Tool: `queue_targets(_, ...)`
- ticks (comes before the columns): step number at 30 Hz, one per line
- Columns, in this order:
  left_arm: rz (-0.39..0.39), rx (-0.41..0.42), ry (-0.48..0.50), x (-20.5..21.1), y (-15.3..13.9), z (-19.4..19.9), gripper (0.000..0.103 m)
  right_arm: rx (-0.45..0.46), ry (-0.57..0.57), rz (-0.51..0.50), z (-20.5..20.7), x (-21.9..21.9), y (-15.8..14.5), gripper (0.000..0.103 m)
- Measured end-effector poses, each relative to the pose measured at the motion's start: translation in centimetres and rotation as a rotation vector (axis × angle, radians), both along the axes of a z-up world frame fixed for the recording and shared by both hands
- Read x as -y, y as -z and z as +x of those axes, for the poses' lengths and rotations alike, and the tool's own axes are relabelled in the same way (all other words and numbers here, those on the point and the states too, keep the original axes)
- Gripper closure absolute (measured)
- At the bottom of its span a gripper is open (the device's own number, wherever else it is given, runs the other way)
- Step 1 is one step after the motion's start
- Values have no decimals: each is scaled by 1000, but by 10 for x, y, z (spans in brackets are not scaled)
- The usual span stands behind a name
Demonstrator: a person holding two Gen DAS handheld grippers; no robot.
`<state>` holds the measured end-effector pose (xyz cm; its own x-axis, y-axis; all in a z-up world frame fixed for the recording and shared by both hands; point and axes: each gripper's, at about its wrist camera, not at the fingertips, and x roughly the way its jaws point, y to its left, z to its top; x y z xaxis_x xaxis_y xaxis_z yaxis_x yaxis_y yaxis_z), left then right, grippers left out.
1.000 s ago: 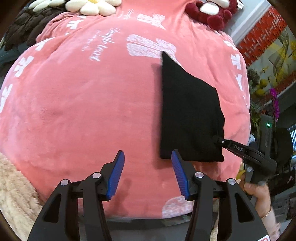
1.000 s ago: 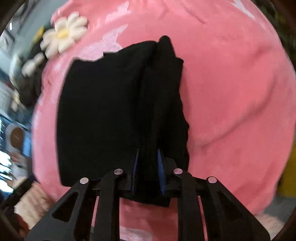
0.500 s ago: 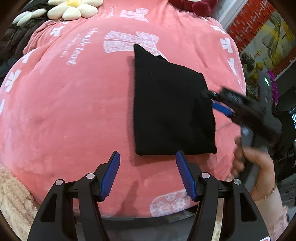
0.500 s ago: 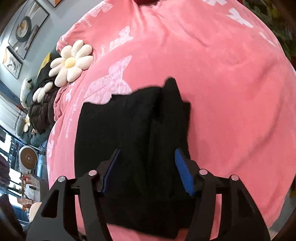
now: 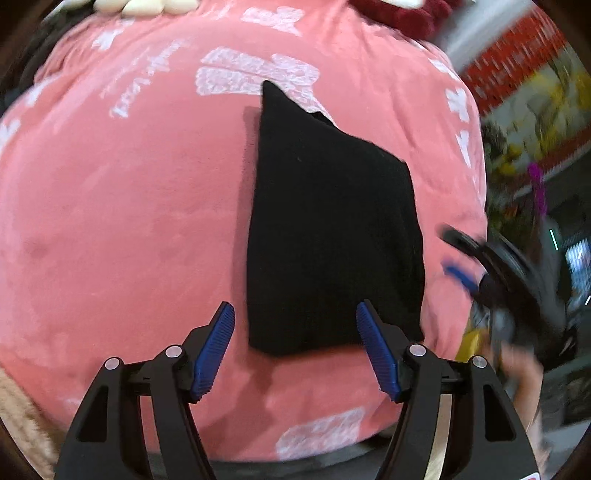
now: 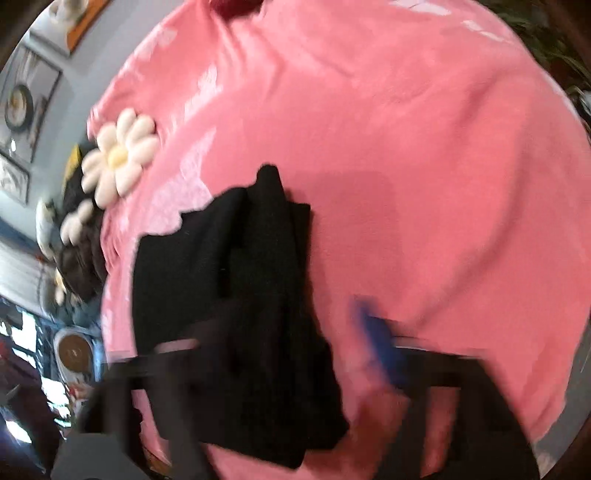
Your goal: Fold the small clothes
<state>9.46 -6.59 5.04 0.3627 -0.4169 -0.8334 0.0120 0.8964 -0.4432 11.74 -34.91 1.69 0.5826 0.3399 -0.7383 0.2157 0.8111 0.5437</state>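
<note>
A folded black garment (image 5: 332,236) lies flat on a pink plush blanket (image 5: 122,206). My left gripper (image 5: 295,347) is open and empty, just short of the garment's near edge. My right gripper (image 5: 448,251) shows blurred at the right of the left wrist view, open, off the garment's right edge. In the right wrist view the garment (image 6: 236,295) lies left of centre, layered folds showing, and my right gripper (image 6: 295,332) is blurred, open and empty above its near part.
A white daisy cushion (image 6: 118,158) and a dark brown cushion (image 6: 79,258) lie at the blanket's far side. A dark red plush thing (image 5: 406,14) sits at the top. Beige fleece (image 5: 22,417) lies at the lower left. Room clutter stands beyond the right edge.
My right gripper let go of the garment, opened and drew back off its right edge. The garment now lies flat. My left gripper stayed open near its near edge.
</note>
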Motion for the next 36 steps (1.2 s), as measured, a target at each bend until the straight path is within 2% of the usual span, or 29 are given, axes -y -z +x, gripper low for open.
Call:
queue_targets(4,-53,-69,-60,-3,27,37,35,-68,-51,21,-3,-15,18,12)
queue_targets(8,-107,-120,-80,-2,51,54,35,-169,-99,50,13,-30,45,14)
queue_targets(9,-125,-106,-82,-2,52,56,33,-161,-104,38,15,-34,47,28)
queue_targets(10,-123,-97,-71,-1,50,57,38,-141,-136,18,17,-39,43,59)
queue_targets(11,-126,-87,-44,1,47,57,54,-137,-170,52,18,-42,40,78)
queue_targets(12,-132,-91,-10,4,44,58,73,-136,-173,81,17,-45,35,84)
queue_targets(13,-133,-84,-7,2,37,56,81,-120,-181,67,14,-49,26,86)
queue_targets(15,-156,-70,2,-6,18,46,84,-80,-196,87,1,-57,6,87)
queue_targets(18,-171,-64,-3,-27,-4,23,85,-57,-219,119,-28,-67,-12,87)
queue_targets(20,-174,-86,1,-45,-9,1,85,-111,-234,116,-49,-80,-1,86)
queue_targets(22,-124,-149,17,-51,7,-20,82,-193,-241,54,-61,-92,23,82)
queue_targets(24,-26,-223,35,-50,34,-34,81,-303,-226,-45,-66,-104,45,76)
queue_targets(25,27,-242,27,-50,47,-40,80,-299,-221,-57,-65,-105,43,71)
queue_targets(26,25,-227,12,-52,50,-45,78,-282,-219,-74,-63,-105,37,68)
queue_targets(27,26,-203,-10,-54,48,-49,74,-251,-214,-109,-62,-106,26,61)
queue_targets(28,35,-191,-20,-55,45,-51,74,-228,-208,-126,-62,-105,20,48)
queue_targets(30,57,-175,-19,-53,36,-50,74,-186,-191,-136,-62,-102,8,36)
queue_targets(34,128,-112,-3,-46,22,-46,59,-158,-178,-173,-54,-108,8,23)
queue_targets(36,143,-104,11,-41,22,-43,57,-151,-180,-192,-55,-112,14,19)
